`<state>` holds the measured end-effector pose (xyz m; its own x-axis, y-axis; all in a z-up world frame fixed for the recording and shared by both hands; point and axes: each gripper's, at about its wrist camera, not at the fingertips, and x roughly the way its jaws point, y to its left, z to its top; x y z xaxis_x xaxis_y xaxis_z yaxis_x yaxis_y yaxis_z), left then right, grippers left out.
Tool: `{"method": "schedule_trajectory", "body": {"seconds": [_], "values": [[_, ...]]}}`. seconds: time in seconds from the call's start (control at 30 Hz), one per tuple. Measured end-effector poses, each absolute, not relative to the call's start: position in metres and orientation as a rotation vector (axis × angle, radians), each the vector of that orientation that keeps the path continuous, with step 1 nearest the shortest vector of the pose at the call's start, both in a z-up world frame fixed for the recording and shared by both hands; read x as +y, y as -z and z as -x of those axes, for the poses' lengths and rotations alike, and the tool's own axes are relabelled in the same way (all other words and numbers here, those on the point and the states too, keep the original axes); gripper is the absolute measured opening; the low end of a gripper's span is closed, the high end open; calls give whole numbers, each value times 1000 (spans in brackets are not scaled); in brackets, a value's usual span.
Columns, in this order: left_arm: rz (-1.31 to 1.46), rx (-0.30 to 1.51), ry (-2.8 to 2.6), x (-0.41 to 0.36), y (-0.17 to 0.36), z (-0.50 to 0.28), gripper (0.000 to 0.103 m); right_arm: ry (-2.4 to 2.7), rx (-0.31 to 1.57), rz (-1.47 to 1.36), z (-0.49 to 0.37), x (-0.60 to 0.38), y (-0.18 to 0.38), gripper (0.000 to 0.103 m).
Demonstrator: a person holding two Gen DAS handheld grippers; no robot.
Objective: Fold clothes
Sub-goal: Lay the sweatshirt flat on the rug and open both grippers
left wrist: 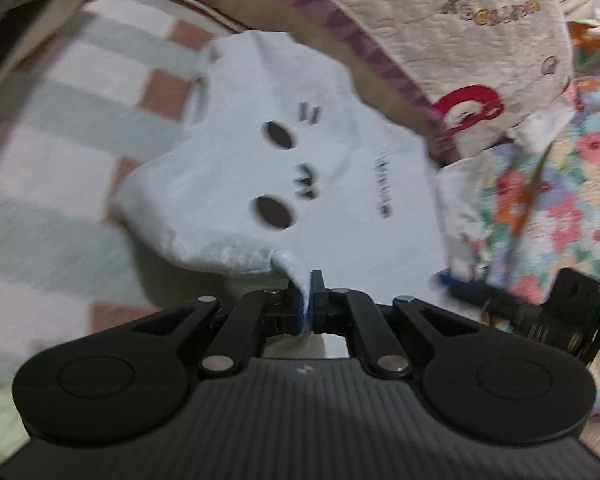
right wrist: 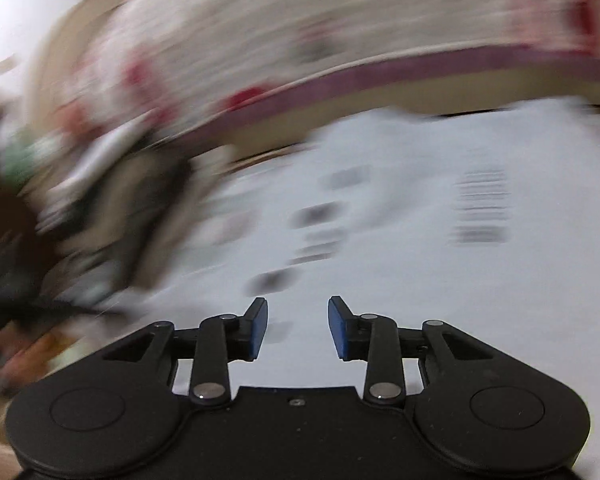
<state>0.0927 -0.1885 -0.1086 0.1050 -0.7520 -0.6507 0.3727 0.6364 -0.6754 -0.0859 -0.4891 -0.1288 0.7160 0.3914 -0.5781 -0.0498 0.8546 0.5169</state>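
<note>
Left gripper [left wrist: 309, 300] fingers pinching white T-shirt [left wrist: 332, 184] edge at 6 o'clock; right gripper [right wrist: 297, 328] fingers wide, empty, over blurred shirt.

The right wrist view is smeared by motion: the white garment [right wrist: 400, 208] shows its dark print only as streaks, and the patterned quilt [right wrist: 260, 40] above it cannot be read. In the left wrist view, the small line of text [left wrist: 385, 184] on the garment is too blurred to read, and the pinched fold hides the left gripper's [left wrist: 307, 304] blue pads.
</note>
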Motion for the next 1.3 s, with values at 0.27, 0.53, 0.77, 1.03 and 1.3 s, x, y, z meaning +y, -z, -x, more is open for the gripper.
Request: {"method": "schedule_trajectory", "body": {"seconds": [0.27, 0.53, 0.77, 1.03, 1.3], "values": [[441, 1255, 1003, -242, 116, -119, 3, -445, 806, -333, 20, -385, 148, 59], [314, 1117, 1040, -221, 93, -139, 30, -108, 890, -346, 16, -425, 180, 0], [318, 1181, 857, -192, 145, -167, 35, 187, 913, -330, 28, -470, 191, 0], [583, 1297, 809, -177, 201, -174, 35, -100, 874, -238, 17, -415, 169, 59], [468, 1186, 814, -176, 195, -172, 35, -182, 905, 280, -20, -324, 206, 68]]}}
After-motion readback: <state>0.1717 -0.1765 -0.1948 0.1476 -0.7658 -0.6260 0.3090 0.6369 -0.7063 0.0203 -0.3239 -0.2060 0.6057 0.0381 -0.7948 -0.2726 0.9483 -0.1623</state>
